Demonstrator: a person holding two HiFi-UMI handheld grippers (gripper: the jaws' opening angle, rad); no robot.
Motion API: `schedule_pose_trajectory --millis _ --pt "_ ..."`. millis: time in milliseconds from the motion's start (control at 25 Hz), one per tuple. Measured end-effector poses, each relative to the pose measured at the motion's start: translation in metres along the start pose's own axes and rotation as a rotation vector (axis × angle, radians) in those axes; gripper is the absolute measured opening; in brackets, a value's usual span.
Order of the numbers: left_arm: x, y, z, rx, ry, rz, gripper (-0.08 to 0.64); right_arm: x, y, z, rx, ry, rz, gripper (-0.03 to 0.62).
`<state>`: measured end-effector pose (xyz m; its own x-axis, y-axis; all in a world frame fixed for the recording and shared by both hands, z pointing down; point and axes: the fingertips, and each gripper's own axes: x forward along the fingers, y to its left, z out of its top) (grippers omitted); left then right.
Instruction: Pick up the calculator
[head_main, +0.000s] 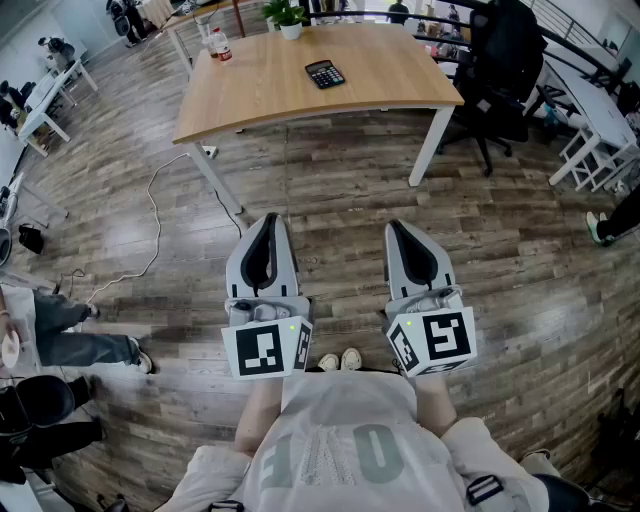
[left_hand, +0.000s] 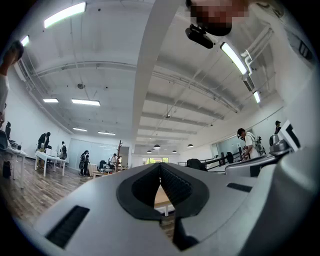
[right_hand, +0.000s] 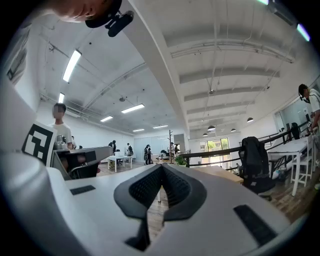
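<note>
Approach stage: left gripper and right gripper, jaws pressed together and empty, hover over the floor, well apart from the calculator on the desk; next, advance and open one.

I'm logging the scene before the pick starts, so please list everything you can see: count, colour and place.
table: one, light wood top, white legs, ahead of the person
calculator: one, black, on the table, right of its middle
potted plant: one, green in a white pot, table's far edge
bottle: at least one, clear with red, table's far left corner
office chair: one, black, right of the table
cable: one, white, on the floor left of the table
bystander: one, grey trousers, left edge
shoes: two, pale, between the grippers
left gripper: grey, jaws together, empty
right gripper: grey, jaws together, empty
</note>
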<state>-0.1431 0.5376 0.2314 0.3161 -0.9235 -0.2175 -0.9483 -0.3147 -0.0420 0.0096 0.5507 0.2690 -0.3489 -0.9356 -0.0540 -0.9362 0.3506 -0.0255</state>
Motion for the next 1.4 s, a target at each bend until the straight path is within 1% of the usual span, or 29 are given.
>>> schedule_pose_trajectory --millis 160,400,600,760,880,1040,1160,1400 --pt "0.017 -0.010 -0.009 0.000 0.004 -0.002 0.009 0.008 -0.017 -0.005 -0.007 0.003 0.003 0.019" --pt "0.048 -0.022 -0.024 0.007 0.010 -0.006 0.009 0.025 -0.052 -0.013 -0.002 0.007 -0.014 0.018" --pt "0.074 -0.018 -0.040 -0.001 0.007 -0.001 0.009 0.040 -0.065 -0.020 -0.015 -0.014 0.019 0.018" --pt "0.098 -0.007 -0.070 -0.004 0.009 0.001 0.009 0.066 -0.072 -0.044 -0.029 -0.001 0.053 0.020" --pt "0.124 0.009 -0.099 -0.011 0.002 0.014 0.009 0.103 -0.081 -0.069 -0.049 0.010 0.069 0.020" --pt "0.178 0.041 -0.132 -0.005 0.005 0.033 0.009 0.176 -0.097 -0.093 -0.042 0.022 0.089 0.020" --pt "0.228 0.067 -0.151 0.000 0.008 0.041 0.009 0.235 -0.108 -0.096 -0.042 0.016 0.101 0.020" --pt "0.317 0.100 -0.158 -0.004 -0.004 0.053 0.009 0.324 -0.131 -0.082 -0.080 0.003 0.110 0.020"
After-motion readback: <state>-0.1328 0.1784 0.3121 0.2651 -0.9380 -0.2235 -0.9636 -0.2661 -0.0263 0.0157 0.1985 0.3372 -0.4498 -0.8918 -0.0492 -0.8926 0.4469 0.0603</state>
